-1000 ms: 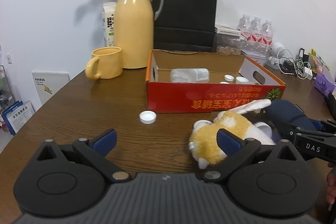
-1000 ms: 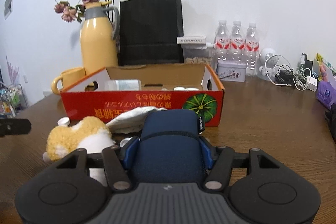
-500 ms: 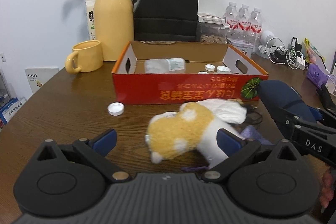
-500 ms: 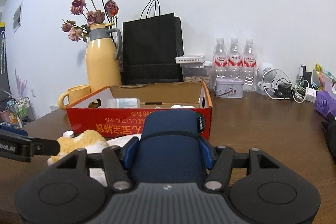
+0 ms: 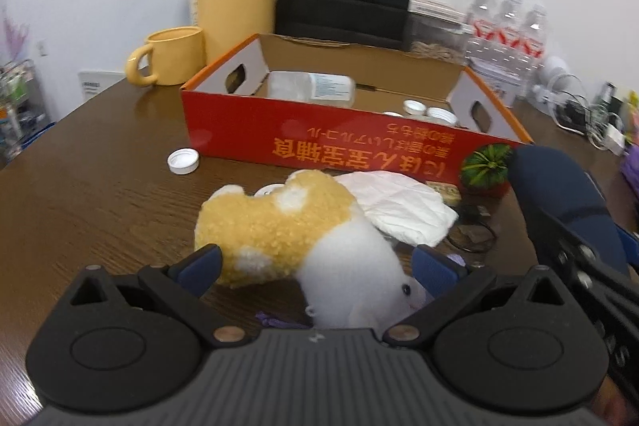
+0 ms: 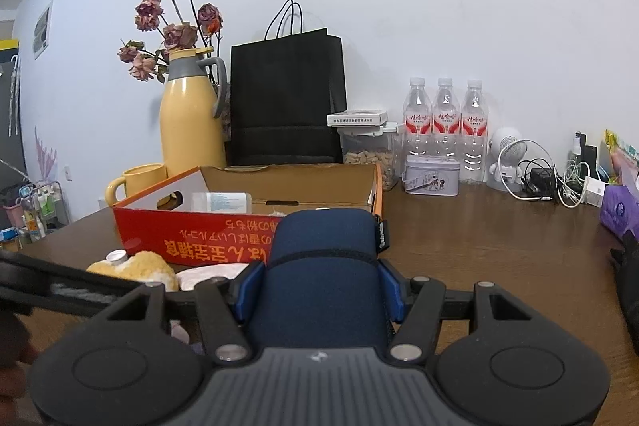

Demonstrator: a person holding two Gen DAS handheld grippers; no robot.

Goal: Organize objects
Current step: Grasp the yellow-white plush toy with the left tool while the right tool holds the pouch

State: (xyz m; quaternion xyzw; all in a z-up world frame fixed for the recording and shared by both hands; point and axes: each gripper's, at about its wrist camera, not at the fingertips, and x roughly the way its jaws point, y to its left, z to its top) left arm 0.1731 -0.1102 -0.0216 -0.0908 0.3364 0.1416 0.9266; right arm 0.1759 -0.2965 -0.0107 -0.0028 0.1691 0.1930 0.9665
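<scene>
Plush toy [image 5: 295,226] btwn open left claw [image 5: 317,264], maybe touching.

An office or meeting room. A dark wooden surface [image 6: 499,226] against a white wall carries bottled water [image 6: 445,130], a thermos [image 6: 191,122] and tangled chargers [image 6: 551,182].

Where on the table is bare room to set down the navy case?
Bare wood lies right of the red cardboard box, before the grey tin. In front of the box it's crowded: yellow-and-white plush toy, white cloth, white bottle cap.

Room: plain white wall [image 6: 439,6] at 12 o'clock; dark wood-grain table [image 6: 499,234]; small framed picture [image 6: 41,30] at 10 o'clock.
</scene>
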